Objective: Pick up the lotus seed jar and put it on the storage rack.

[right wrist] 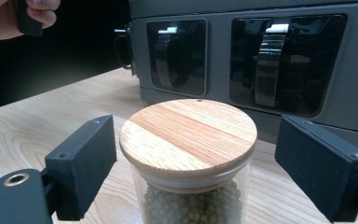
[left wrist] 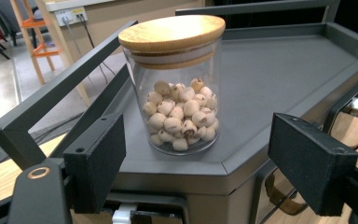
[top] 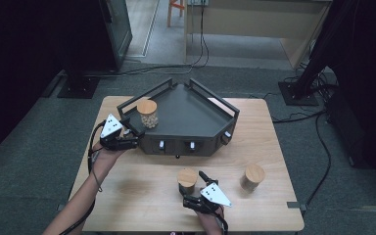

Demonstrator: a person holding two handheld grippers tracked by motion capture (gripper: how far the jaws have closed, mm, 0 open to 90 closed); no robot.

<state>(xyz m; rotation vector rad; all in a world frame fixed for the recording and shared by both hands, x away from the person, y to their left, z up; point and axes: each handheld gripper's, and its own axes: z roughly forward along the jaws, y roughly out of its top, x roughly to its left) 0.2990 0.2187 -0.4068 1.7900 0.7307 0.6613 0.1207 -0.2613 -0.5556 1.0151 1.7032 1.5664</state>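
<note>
Right gripper view: fingers (right wrist: 324,172) flank jar (right wrist: 189,158) (green beans).

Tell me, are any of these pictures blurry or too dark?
High view: dark edges, while the table is evenly lit. Left gripper view: jar of pale seeds is sharp with faint glare on the glass. Right gripper view: wooden lid is sharp, the background left is dark.

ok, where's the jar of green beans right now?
High view: the green-bean jar stands on the table just in front of the dark tray, between the right gripper's open jaws.
</note>
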